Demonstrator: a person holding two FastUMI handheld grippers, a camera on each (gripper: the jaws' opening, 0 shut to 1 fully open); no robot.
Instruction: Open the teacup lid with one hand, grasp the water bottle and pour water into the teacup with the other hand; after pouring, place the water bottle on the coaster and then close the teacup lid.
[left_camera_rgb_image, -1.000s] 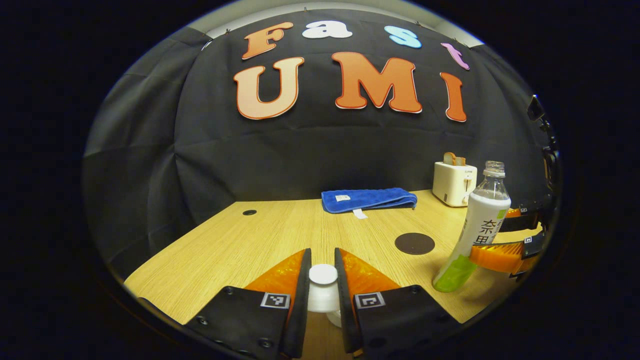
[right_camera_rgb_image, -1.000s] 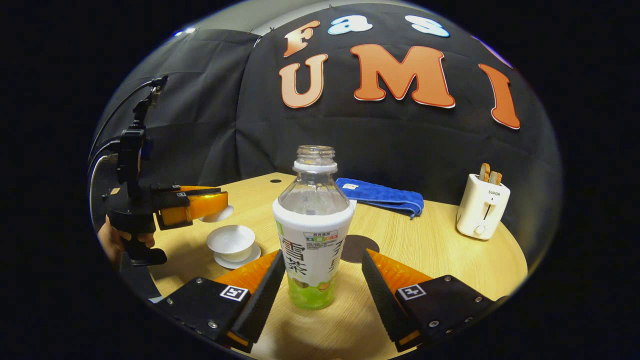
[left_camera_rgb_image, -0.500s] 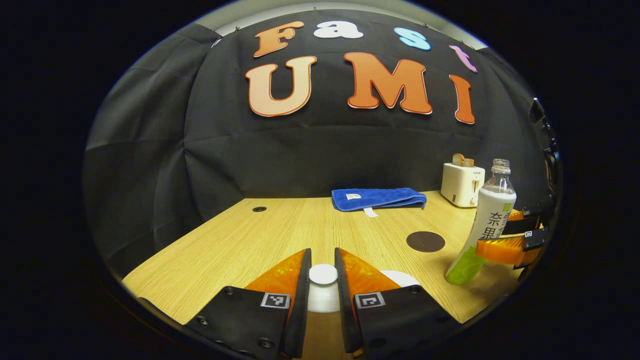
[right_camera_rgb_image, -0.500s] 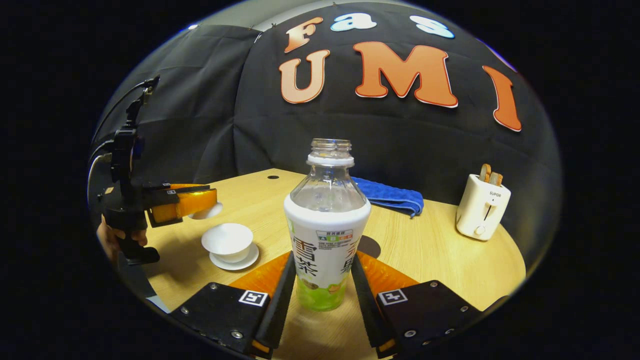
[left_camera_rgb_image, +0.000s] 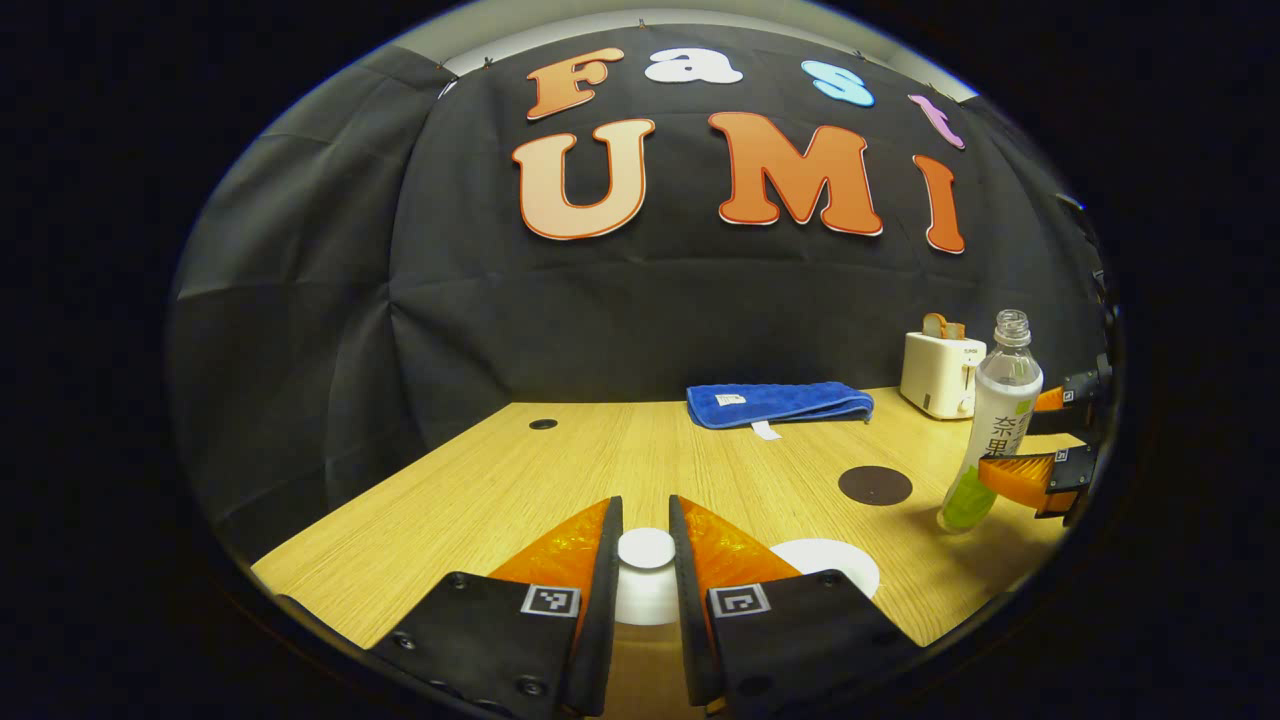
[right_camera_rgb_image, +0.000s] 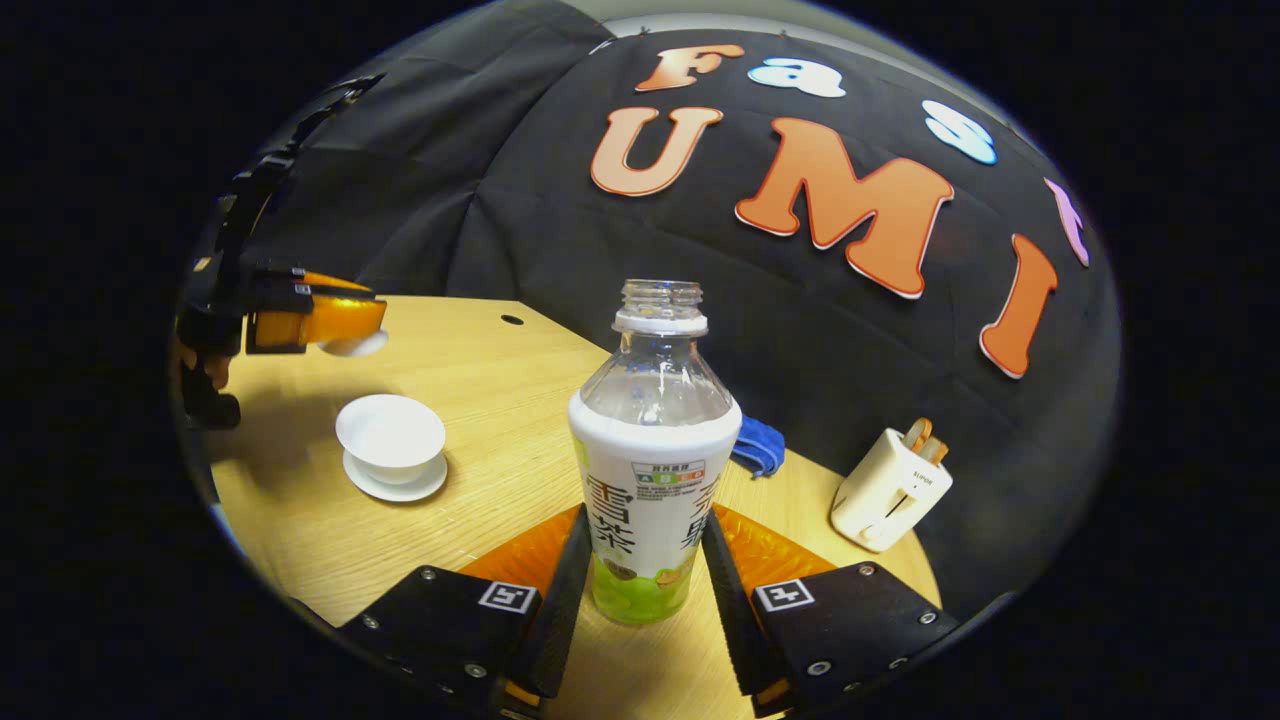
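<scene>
The right gripper (right_camera_rgb_image: 640, 600) has closed both fingers on the clear uncapped water bottle (right_camera_rgb_image: 652, 450) and tilted it, so pouring looks next. Farther off, the open white porcelain teacup (right_camera_rgb_image: 390, 435) waits, its small white lid (left_camera_rgb_image: 646, 575) pinched aloft in the left gripper (left_camera_rgb_image: 646, 590)

A staged recording booth is shown rather than a lived-in home. A light wooden desk (left_camera_rgb_image: 560, 480) is closed in by a black cloth wall (left_camera_rgb_image: 300, 300) pinned up behind it. Household props are laid out on the desk: a white toaster (right_camera_rgb_image: 890, 490) with bread in its slots, a folded blue towel (left_camera_rgb_image: 778, 403) and a dark round coaster (left_camera_rgb_image: 875, 485).
</scene>
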